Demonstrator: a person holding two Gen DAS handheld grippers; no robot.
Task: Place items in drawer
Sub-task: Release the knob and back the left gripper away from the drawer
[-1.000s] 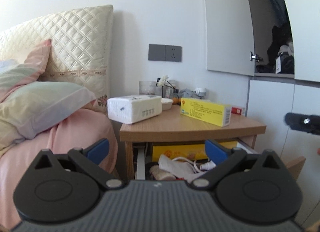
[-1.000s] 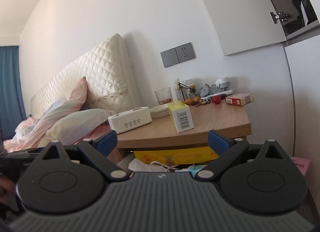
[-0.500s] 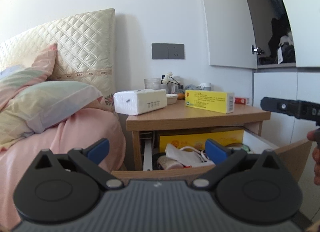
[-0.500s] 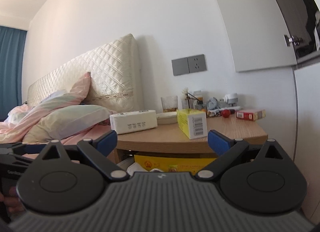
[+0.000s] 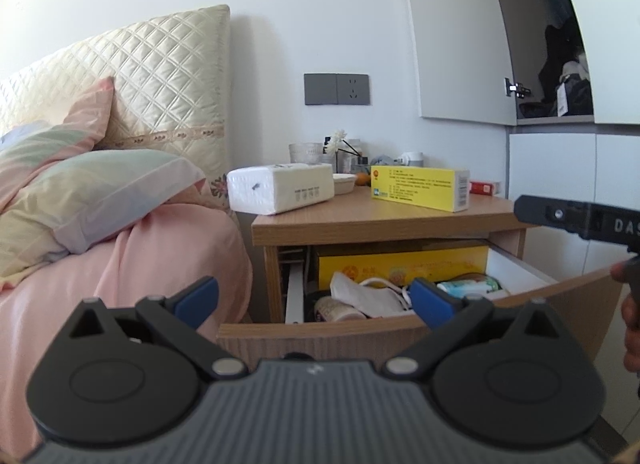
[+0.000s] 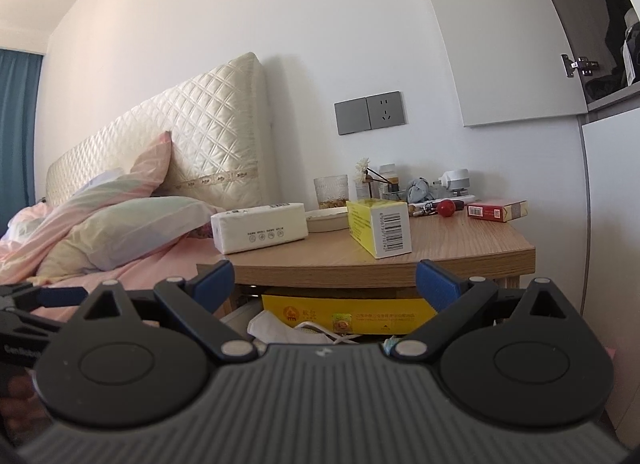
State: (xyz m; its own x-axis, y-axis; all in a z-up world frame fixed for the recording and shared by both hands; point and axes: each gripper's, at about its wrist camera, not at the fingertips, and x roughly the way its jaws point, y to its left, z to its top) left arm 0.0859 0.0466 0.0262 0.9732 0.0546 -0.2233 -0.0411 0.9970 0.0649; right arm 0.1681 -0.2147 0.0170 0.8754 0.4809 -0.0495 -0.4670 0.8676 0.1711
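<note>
Since the drawer (image 5: pixel 320 334) already stands pulled out below the nightstand (image 5: pixel 384 220) top, the next job is picking an item. Both the left gripper (image 5: pixel 314 298) and right gripper (image 6: pixel 325 277) hang empty, jaws spread wide, short of the nightstand. On its top, the yellow box (image 6: pixel 378 226) sits nearest the front edge, beside the tissue pack (image 6: pixel 260 230); approach level and close across its narrow faces. The drawer looks crowded, perhaps leaving room only near its front.

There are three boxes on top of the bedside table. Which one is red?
The small red box at the far right end of the tabletop. The yellow box stands mid-table, and the white tissue pack lies nearest the bed.
</note>
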